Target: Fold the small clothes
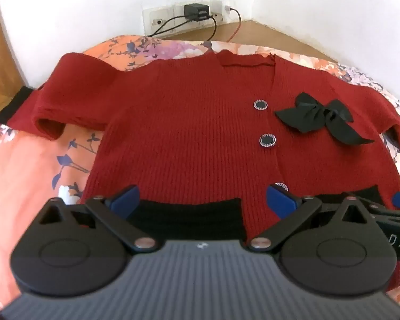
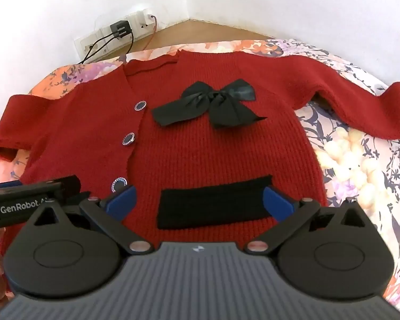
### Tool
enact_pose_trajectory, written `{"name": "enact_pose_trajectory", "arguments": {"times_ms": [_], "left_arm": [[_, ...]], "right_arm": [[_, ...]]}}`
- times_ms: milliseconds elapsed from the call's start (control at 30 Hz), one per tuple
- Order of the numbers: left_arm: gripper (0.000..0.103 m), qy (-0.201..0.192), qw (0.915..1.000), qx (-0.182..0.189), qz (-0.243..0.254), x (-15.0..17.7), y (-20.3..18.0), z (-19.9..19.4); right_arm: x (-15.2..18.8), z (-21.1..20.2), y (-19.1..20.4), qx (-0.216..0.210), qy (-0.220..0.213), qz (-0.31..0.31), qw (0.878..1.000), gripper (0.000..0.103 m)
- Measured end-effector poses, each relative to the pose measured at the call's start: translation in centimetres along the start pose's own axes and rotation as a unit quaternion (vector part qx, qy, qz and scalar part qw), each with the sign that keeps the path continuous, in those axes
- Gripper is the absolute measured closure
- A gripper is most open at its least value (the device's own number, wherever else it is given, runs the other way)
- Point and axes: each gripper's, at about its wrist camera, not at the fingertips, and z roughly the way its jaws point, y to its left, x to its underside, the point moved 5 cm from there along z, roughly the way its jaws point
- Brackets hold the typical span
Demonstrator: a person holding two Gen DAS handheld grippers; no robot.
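A small red knit cardigan [image 1: 189, 122] [image 2: 226, 149] lies flat, front up, on a floral bedsheet [image 1: 26, 181], sleeves spread to both sides. It has a black bow [image 1: 322, 117] [image 2: 210, 106], round black buttons [image 1: 267, 140] [image 2: 128, 138] and black pocket bands [image 1: 189, 216] [image 2: 213, 202]. My left gripper [image 1: 202, 200] hovers open over the left pocket band near the hem. My right gripper [image 2: 198, 200] is open over the right pocket band. Each gripper's side shows at the edge of the other's view, the right gripper [image 1: 397, 208] and the left gripper [image 2: 32, 189].
A white wall with a socket strip, a black charger [image 1: 197, 12] [image 2: 120, 30] and cables lies beyond the bed. A wooden ledge [image 1: 253, 30] runs along the wall. The sheet [image 2: 360, 160] extends to the right of the cardigan.
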Motion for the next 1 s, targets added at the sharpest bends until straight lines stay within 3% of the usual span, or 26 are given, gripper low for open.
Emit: {"name": "enact_pose_trajectory", "arguments": {"times_ms": [1000], "left_arm": [[0.0,0.018,0.9998,-0.011,0.002,-0.4,0.3,1.5]], "right_arm": [[-0.5,0.9,-0.4,0.01,0.002,-0.005,1.0,0.0]]}}
